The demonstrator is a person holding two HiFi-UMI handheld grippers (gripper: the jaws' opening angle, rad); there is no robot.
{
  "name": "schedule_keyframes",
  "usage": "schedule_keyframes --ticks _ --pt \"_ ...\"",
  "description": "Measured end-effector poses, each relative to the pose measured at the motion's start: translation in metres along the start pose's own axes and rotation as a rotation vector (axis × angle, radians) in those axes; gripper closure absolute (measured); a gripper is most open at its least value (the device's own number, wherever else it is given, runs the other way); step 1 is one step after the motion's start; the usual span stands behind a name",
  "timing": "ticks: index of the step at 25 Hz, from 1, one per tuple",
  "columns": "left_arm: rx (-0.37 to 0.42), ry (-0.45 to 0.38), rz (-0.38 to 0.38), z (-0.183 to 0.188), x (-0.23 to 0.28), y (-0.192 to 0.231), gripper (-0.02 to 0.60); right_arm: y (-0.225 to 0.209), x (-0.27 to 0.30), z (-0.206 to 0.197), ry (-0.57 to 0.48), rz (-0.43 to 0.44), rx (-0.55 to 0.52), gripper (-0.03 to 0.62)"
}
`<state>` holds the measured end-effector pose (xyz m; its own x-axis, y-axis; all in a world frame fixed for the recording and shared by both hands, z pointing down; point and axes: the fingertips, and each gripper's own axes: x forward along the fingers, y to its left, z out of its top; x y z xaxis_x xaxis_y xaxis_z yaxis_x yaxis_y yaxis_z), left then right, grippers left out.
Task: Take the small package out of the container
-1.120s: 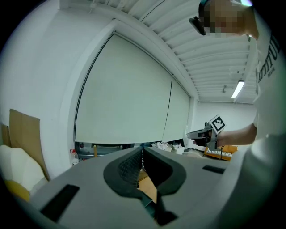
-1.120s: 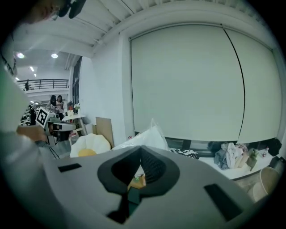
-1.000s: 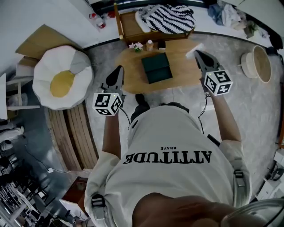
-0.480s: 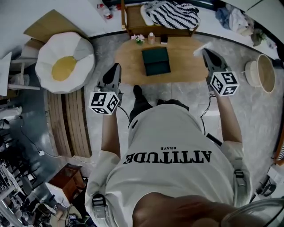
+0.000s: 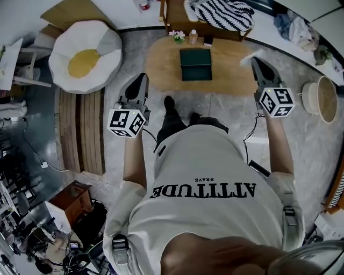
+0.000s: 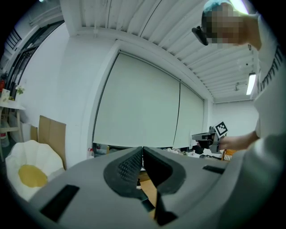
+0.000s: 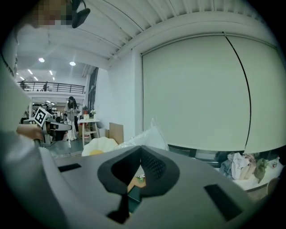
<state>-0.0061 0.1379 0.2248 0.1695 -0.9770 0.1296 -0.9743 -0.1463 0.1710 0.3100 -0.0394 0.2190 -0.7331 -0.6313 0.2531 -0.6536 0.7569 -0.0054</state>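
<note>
The container, a dark green lidded box (image 5: pixel 195 64), sits in the middle of an oval wooden table (image 5: pixel 161 67); it also shows below the jaws in the right gripper view (image 7: pixel 134 195). My right gripper (image 5: pixel 256 60) hangs above the table's right end, shut on the small package (image 5: pixel 250 55), a crinkled clear plastic bag that sticks out above the jaws (image 7: pixel 149 134). My left gripper (image 5: pixel 140 78) is held off the table's left edge, shut with nothing in it (image 6: pixel 143 150). Both are apart from the box.
A small flower pot (image 5: pixel 177 36) and a bottle (image 5: pixel 193 37) stand at the table's far edge. Behind is a wooden bench with a striped cloth (image 5: pixel 223 12). A fried-egg cushion (image 5: pixel 86 56) lies left, a slatted wooden mat (image 5: pixel 80 129) below it, a round basket (image 5: pixel 320 95) right.
The table and box have slid farther away and up in the head view as the person moves back. Both grippers stay shut, the right one still on the package.
</note>
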Motion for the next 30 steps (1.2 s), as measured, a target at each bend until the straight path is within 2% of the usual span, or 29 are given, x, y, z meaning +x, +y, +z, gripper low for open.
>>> schedule_keyframes --ticks 8,18,30 --pt "0.001 -0.014 -0.028 0.008 -0.022 0.018 0.558 0.034 0.007 0.002 -0.006 -0.013 -0.013 0.574" --pt "0.038 0.005 -0.131 0.029 -0.036 0.050 0.558 0.075 0.012 0.026 -0.048 -0.069 -0.014 0.574" --pt "0.051 0.000 -0.170 0.047 -0.033 0.076 0.558 0.094 0.017 0.048 -0.092 -0.105 0.000 0.574"
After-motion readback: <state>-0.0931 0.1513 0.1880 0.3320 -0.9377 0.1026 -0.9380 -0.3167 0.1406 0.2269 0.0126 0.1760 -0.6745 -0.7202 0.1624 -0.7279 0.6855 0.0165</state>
